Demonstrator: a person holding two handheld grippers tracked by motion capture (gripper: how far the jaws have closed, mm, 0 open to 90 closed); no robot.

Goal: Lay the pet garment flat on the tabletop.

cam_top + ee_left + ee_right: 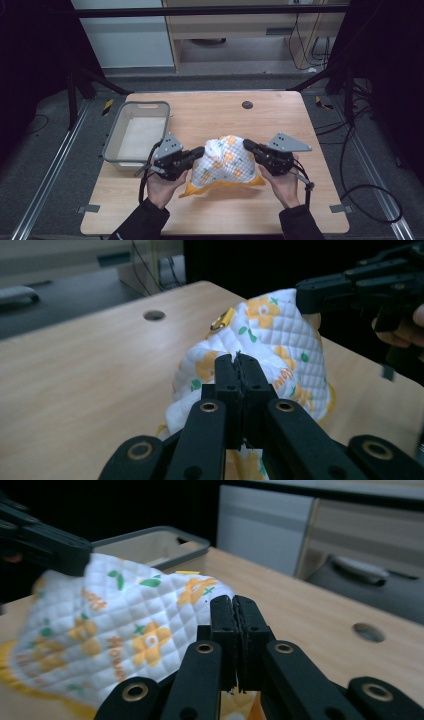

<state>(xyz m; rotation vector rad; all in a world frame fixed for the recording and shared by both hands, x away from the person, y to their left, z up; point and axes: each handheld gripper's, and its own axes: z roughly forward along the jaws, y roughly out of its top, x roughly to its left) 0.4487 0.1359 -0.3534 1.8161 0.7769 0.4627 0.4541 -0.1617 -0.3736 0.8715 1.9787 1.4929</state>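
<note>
Wooden desk (150, 210), centre: quilted flower-print cloth (223, 162) bunched and lifted between us, left tongs (199, 152) pinching its 9 o'clock edge, right tongs (248, 145) pinching its 3 o'clock edge, grey bin (114, 134) at 10 o'clock.

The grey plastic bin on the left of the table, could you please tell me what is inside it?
The grey plastic bin looks empty in the high view: its pale floor is bare. The near inner wall hides a strip of floor, so something small there cannot be ruled out. The quilted floral cloth lies outside.
</note>
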